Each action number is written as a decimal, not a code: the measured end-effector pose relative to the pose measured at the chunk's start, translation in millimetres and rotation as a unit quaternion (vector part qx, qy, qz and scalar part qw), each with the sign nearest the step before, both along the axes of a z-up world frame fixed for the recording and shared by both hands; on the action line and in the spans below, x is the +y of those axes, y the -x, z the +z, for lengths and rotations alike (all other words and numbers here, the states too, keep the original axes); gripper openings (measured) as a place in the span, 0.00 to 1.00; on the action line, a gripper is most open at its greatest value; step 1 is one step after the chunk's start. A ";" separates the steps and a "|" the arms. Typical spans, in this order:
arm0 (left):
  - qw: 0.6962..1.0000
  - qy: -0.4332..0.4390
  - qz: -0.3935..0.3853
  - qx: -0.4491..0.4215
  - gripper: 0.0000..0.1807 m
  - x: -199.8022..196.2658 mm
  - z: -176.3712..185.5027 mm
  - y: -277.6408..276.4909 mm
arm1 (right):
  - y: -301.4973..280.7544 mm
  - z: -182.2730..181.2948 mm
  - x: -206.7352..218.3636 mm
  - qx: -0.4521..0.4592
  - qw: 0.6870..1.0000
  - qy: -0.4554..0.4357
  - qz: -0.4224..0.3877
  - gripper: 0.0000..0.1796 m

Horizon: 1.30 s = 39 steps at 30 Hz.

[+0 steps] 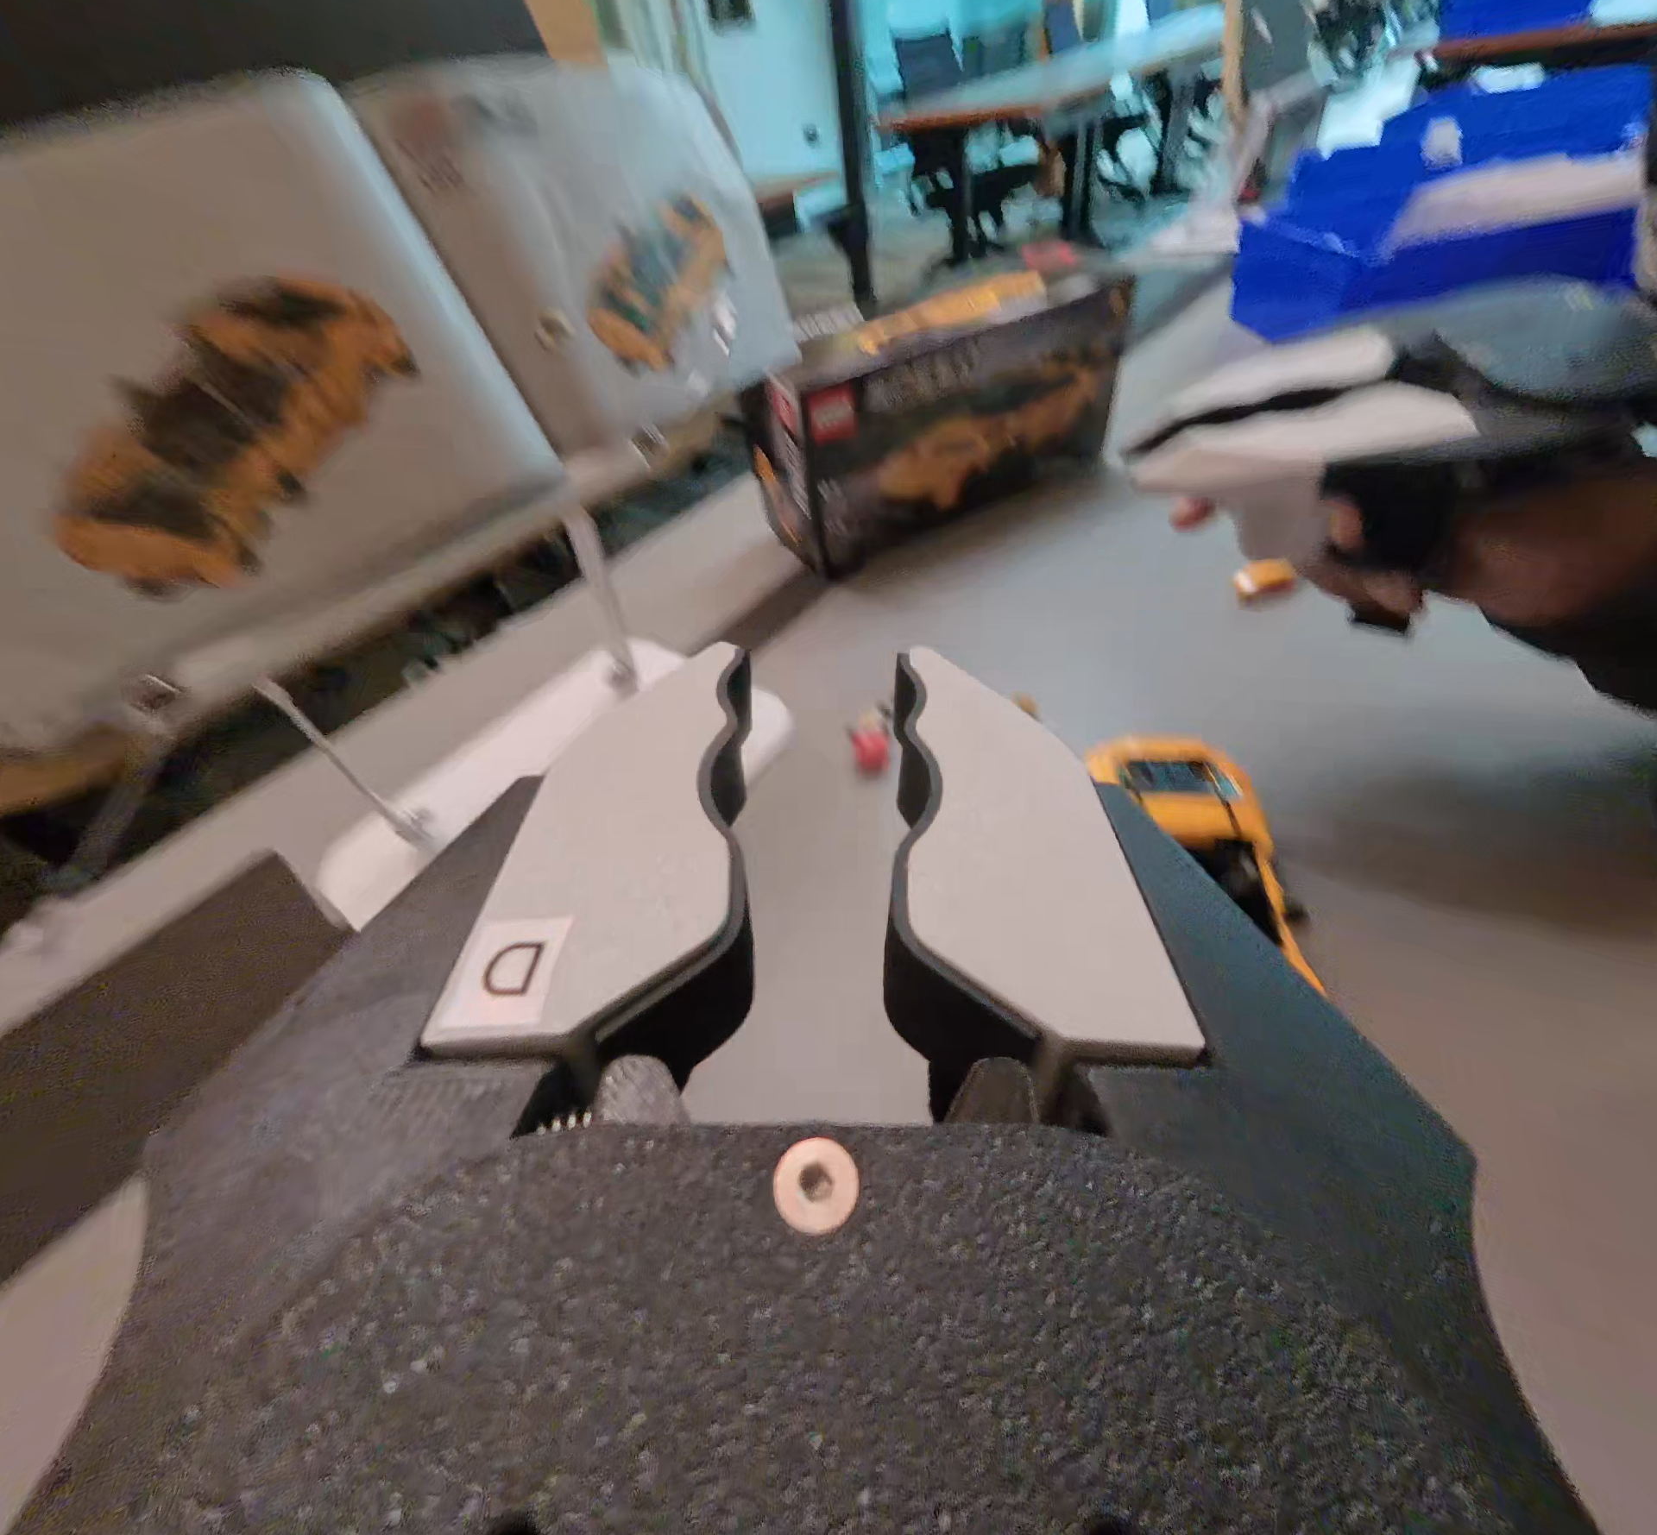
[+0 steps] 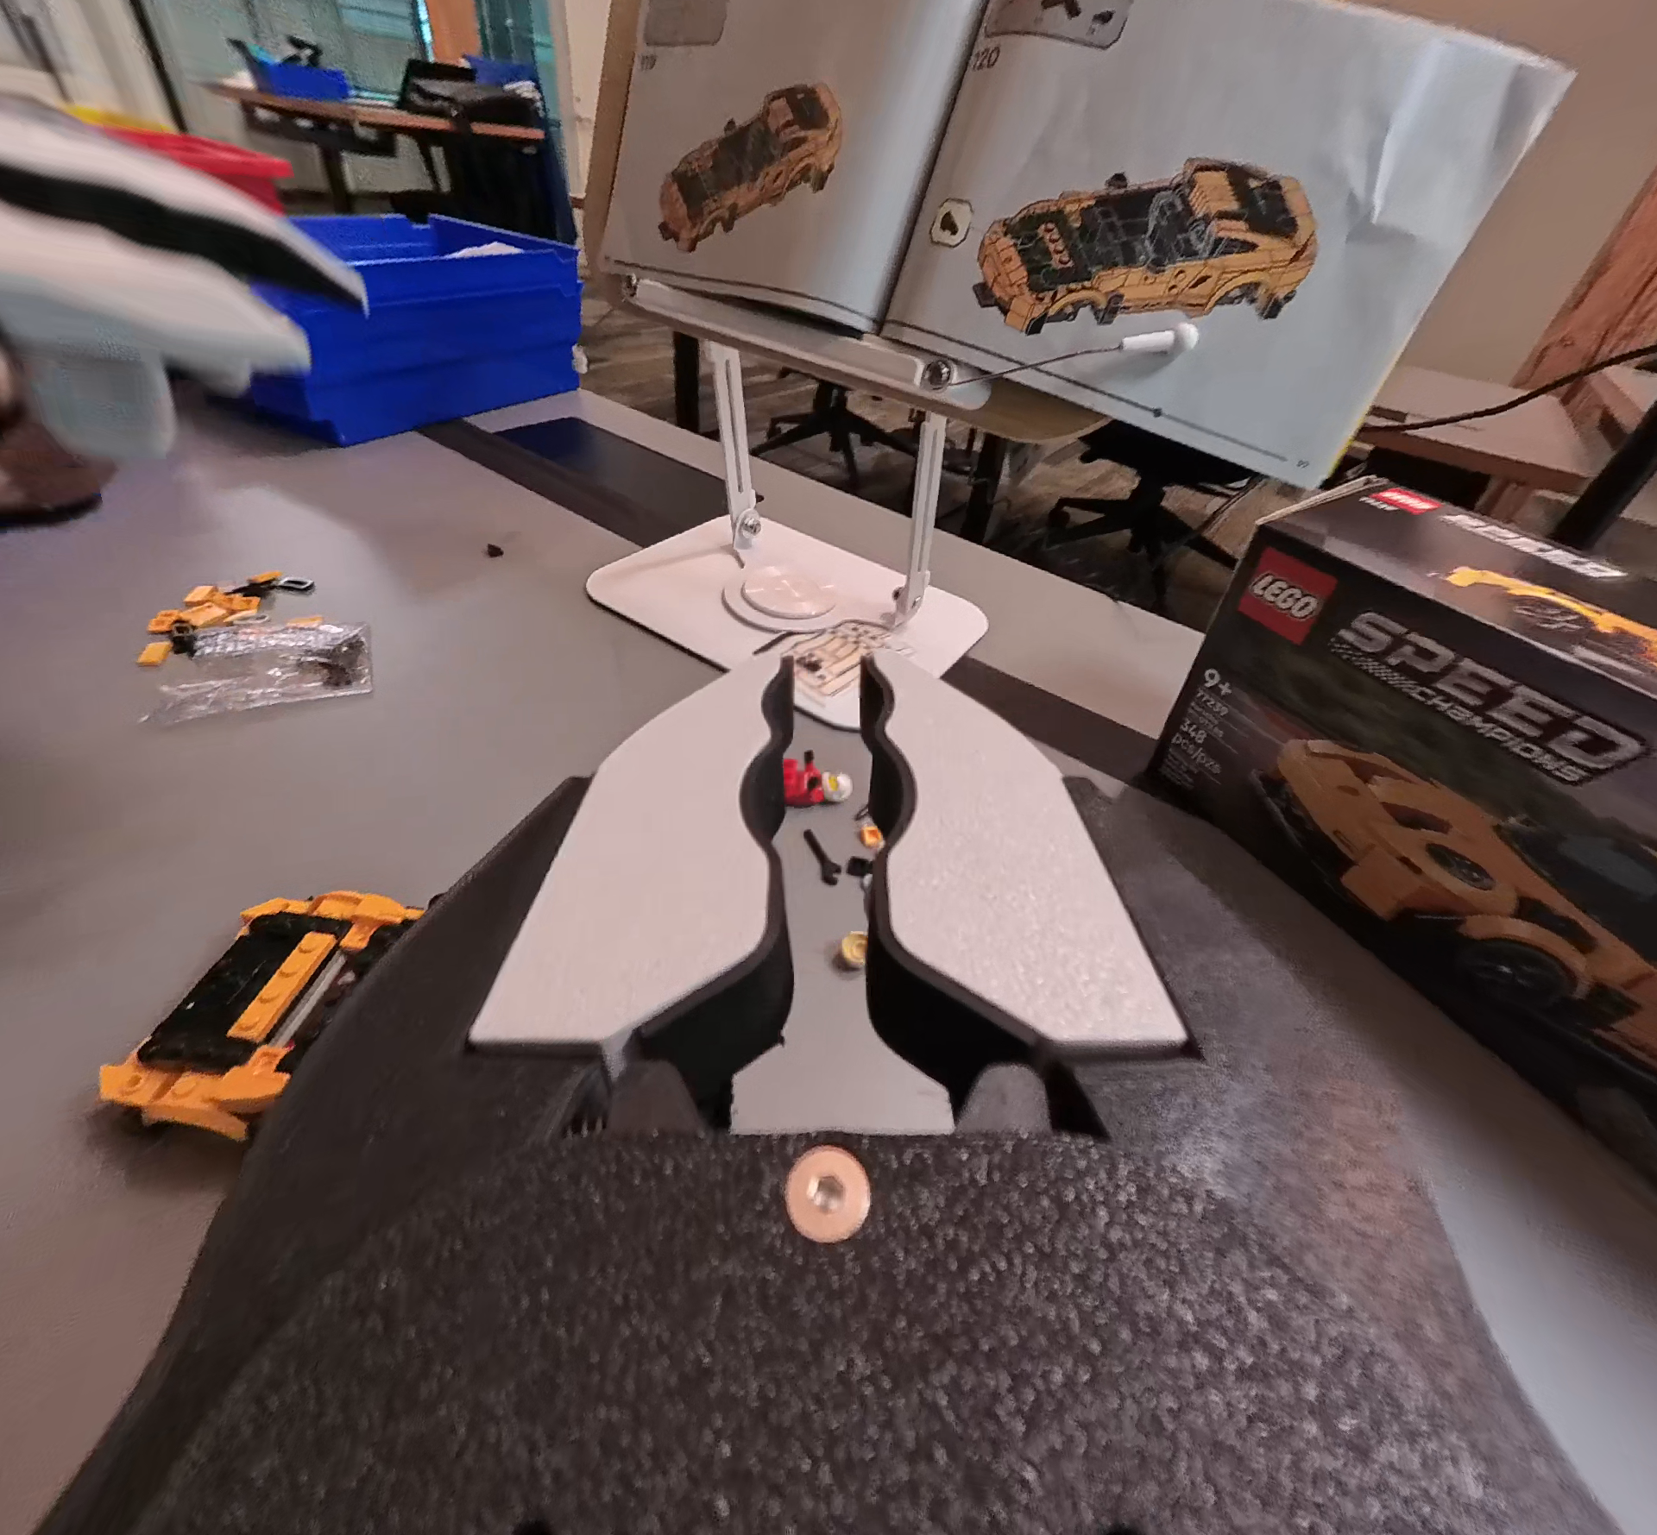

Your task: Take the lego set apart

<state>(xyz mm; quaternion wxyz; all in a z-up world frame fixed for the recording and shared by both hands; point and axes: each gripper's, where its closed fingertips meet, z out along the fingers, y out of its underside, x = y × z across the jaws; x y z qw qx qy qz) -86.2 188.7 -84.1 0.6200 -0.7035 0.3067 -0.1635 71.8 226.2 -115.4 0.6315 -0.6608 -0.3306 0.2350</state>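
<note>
The yellow and black lego car (image 1: 1192, 811) stands on the grey table (image 1: 1345, 1044), to the right of my left gripper (image 1: 820, 676). That gripper is open and empty, above the table. In the right wrist view the car (image 2: 260, 1008) lies at the lower left, its roof off. My right gripper (image 2: 825, 672) is open by a narrow gap and empty. Through the gap I see a red minifigure (image 2: 807, 779), a black wrench piece (image 2: 820, 855) and a small round piece (image 2: 852, 950). The right gripper also shows in the left wrist view (image 1: 1255, 434), held high and blurred.
An open instruction book (image 2: 1076, 174) sits on a white stand (image 2: 789, 595) at the back. The lego box (image 2: 1435, 820) stands to the right. Loose yellow pieces (image 2: 206, 604) and a plastic bag (image 2: 260, 667) lie at the left. Blue bins (image 2: 430, 309) are behind them. Some 15 cm of space lies between my two pairs of fingers. The small round piece (image 2: 852, 950) is about 15 cm from my right fingertips. The red minifigure (image 2: 807, 779) lies around 15 cm away from my right fingertips.
</note>
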 end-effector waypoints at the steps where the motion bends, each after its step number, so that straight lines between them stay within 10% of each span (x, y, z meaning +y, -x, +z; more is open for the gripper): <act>1: 0.999 0.028 -0.015 0.011 0.18 -9.6 -20.7 -4.0 | 1.9 -2.1 -1.3 -0.003 1.000 0.005 0.008 0.08; 11: 0.940 0.237 -0.198 0.147 0.40 -92.9 -155.1 -52.6 | 27.2 -28.0 -16.8 -0.073 0.995 0.005 0.068 0.08; 30: 0.941 0.289 -0.070 0.160 0.39 -106.3 -172.6 -69.1 | -5.2 -94.3 -66.8 -0.272 0.943 0.142 0.126 0.12; 39: 0.930 0.302 -0.164 0.131 0.33 -138.8 -170.1 -86.5 | 12.8 -127.4 -87.7 -0.280 0.920 0.181 0.208 0.12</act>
